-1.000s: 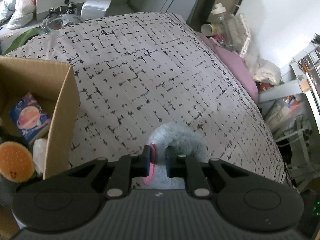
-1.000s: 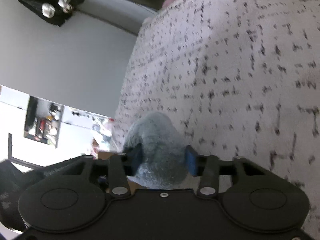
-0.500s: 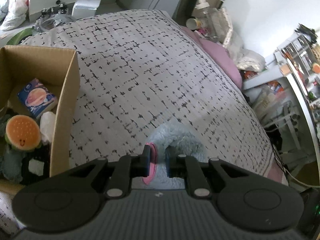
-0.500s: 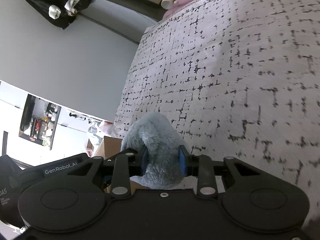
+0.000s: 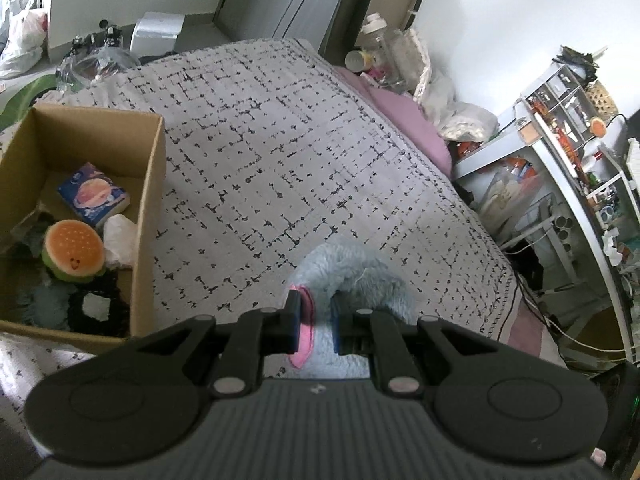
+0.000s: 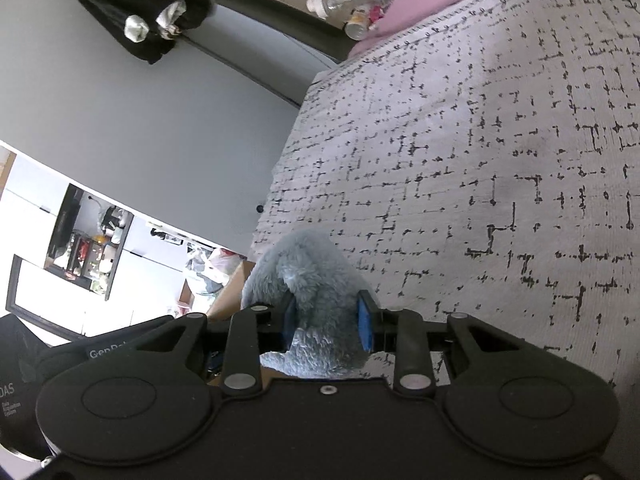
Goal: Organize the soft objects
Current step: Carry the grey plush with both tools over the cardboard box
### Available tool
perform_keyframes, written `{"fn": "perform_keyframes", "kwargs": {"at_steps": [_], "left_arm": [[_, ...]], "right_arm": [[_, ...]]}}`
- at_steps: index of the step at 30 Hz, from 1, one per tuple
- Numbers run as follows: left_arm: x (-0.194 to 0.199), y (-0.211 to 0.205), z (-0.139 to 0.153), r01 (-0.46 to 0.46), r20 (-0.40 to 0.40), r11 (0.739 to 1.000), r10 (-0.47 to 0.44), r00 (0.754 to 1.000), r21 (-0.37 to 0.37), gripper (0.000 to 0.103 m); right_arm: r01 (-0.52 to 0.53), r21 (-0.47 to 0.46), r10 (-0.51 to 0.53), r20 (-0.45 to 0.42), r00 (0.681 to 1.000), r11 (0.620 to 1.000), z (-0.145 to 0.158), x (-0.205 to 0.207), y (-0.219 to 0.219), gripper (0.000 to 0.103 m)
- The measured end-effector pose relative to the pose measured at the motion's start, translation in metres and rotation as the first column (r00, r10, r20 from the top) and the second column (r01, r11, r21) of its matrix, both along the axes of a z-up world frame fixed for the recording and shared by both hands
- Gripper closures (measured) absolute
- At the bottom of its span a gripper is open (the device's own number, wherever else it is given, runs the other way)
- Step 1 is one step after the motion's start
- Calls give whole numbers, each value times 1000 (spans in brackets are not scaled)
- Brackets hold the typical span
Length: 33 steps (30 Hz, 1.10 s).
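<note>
While both tongs grip it, here is what I see:
Plush toy (image 5: pixel 352 276): grey-blue and fluffy with a pink patch, held above the bed, clear of the box.
Left tongs (image 5: pixel 316 322): clamped on the toy's pink-edged part, blue pads pressing in from both sides.
Right tongs (image 6: pixel 326 322): closed on another fuzzy lobe of the same toy (image 6: pixel 308 280), fur bulging between the pads.
Bed cover (image 5: pixel 280 168): pale with black broken-grid marks, spread beneath the toy.
Cardboard box (image 5: pixel 150 216): open, on the bed to my left, well apart from the toy.
Box contents: burger plush (image 5: pixel 74 250), a blue planet-print pack (image 5: pixel 94 194), white and dark soft items.
</note>
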<state>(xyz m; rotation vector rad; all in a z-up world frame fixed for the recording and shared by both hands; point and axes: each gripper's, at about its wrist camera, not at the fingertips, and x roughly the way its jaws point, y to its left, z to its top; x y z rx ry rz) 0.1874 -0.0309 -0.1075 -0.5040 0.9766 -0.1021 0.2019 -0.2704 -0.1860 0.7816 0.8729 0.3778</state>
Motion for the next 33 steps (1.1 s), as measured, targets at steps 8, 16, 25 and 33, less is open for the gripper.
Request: {"fn": "perform_keyframes", "kwargs": {"at_steps": [8, 16, 25, 33], "left_arm": [[-21, 9, 19, -11, 44, 1000, 11, 999, -13, 89], [-39, 21, 36, -23, 84, 1000, 25, 996, -22, 89], [-55, 32, 52, -33, 126, 999, 37, 991, -36, 89], [-67, 46, 60, -44, 153, 998, 52, 987, -52, 89]], "right_arm": [[-11, -11, 12, 46, 999, 1000, 21, -18, 8, 73], [-26, -25, 28, 87, 996, 999, 40, -31, 19, 73], [-37, -42, 42, 134, 990, 998, 59, -42, 31, 73], [-48, -62, 58, 164, 985, 997, 72, -51, 43, 73]]}}
